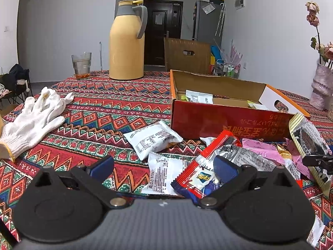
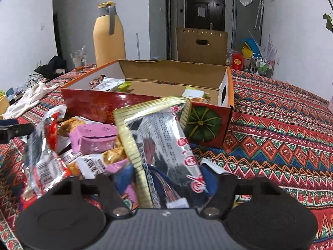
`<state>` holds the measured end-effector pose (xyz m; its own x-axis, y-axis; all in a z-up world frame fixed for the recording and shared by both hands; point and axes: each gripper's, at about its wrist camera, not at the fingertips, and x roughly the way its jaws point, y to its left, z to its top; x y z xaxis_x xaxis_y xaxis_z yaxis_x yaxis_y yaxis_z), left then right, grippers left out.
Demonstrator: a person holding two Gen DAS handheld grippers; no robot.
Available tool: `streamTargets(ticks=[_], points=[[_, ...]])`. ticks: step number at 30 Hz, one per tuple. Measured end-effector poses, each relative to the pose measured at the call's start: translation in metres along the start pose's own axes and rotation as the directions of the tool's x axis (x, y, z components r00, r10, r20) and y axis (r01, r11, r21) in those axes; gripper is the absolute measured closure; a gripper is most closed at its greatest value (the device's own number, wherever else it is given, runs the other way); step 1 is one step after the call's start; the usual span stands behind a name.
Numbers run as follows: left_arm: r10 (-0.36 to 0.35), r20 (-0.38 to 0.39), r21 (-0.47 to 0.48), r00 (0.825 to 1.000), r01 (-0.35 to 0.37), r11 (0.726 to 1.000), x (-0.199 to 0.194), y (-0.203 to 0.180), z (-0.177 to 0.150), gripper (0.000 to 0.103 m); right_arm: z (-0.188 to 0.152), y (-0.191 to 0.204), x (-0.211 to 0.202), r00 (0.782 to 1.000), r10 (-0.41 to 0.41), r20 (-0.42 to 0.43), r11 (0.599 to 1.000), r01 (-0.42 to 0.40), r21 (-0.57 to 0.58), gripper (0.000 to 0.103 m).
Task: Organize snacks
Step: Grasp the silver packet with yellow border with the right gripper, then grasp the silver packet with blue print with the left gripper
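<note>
An open red and orange cardboard box (image 1: 218,123) stands on the patterned tablecloth with a few packets inside; it also shows in the right wrist view (image 2: 100,104). A pile of snack packets (image 1: 249,156) lies in front of it. My left gripper (image 1: 164,166) is open, low over two white packets (image 1: 162,175) and a red and blue packet (image 1: 197,177). My right gripper (image 2: 164,179) is shut on a silver packet with gold striped edges (image 2: 162,137), held upright in front of the box. That packet also shows at the right edge of the left wrist view (image 1: 308,139).
A yellow thermos jug (image 1: 127,41) and a glass (image 1: 81,65) stand at the far side of the table. White work gloves (image 1: 31,120) lie at the left. A pink vase (image 1: 321,87) stands at the right. A brown chair back (image 1: 187,54) rises behind the box.
</note>
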<state>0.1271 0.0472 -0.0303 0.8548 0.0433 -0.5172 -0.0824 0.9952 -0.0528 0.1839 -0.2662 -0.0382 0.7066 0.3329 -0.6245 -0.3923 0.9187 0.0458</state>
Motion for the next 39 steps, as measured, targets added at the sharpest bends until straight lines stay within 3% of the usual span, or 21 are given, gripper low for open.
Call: streamTargets(ticks=[3, 6, 13, 19, 24, 28, 32, 39], points=[[0.0, -0.001, 0.0, 1.0, 0.0, 1.0, 0.0, 0.0, 0.0, 0.0, -0.005, 0.002, -0.011, 1.0, -0.003, 0.025, 1.0, 0.003, 0.024, 0.074], [0.0, -0.001, -0.001, 1.0, 0.0, 1.0, 0.0, 0.0, 0.0, 0.0, -0.012, 0.004, -0.023, 0.997, -0.031, 0.067, 0.997, 0.026, 0.068, 0.076], [0.006, -0.006, -0.002, 1.0, -0.006, 1.0, 0.0, 0.001, 0.001, 0.0, -0.028, 0.006, -0.055, 0.977, -0.097, 0.191, 0.974, 0.053, 0.222, 0.077], [-0.004, -0.008, 0.004, 1.0, 0.004, 1.0, -0.014, -0.008, 0.012, 0.0, -0.036, 0.008, -0.058, 0.972, -0.128, 0.195, 0.959, 0.072, 0.273, 0.077], [-0.022, -0.025, 0.008, 0.999, 0.022, 1.0, -0.023, -0.04, 0.027, 0.0, -0.041, 0.015, -0.059, 0.969, -0.125, 0.211, 0.955, 0.06, 0.291, 0.077], [0.016, -0.067, 0.046, 0.998, -0.013, 0.999, -0.016, -0.076, 0.032, 0.0, -0.044, 0.024, -0.063, 0.968, -0.102, 0.227, 0.957, 0.033, 0.288, 0.077], [0.113, -0.11, 0.1, 0.987, -0.102, 0.99, -0.005, -0.103, 0.027, 0.0, -0.048, 0.027, -0.071, 0.967, -0.083, 0.243, 0.957, 0.01, 0.288, 0.077], [0.159, -0.141, 0.188, 0.977, -0.131, 0.973, -0.012, -0.109, 0.005, 0.0, -0.056, 0.027, -0.087, 0.961, -0.08, 0.265, 0.953, -0.005, 0.303, 0.077]])
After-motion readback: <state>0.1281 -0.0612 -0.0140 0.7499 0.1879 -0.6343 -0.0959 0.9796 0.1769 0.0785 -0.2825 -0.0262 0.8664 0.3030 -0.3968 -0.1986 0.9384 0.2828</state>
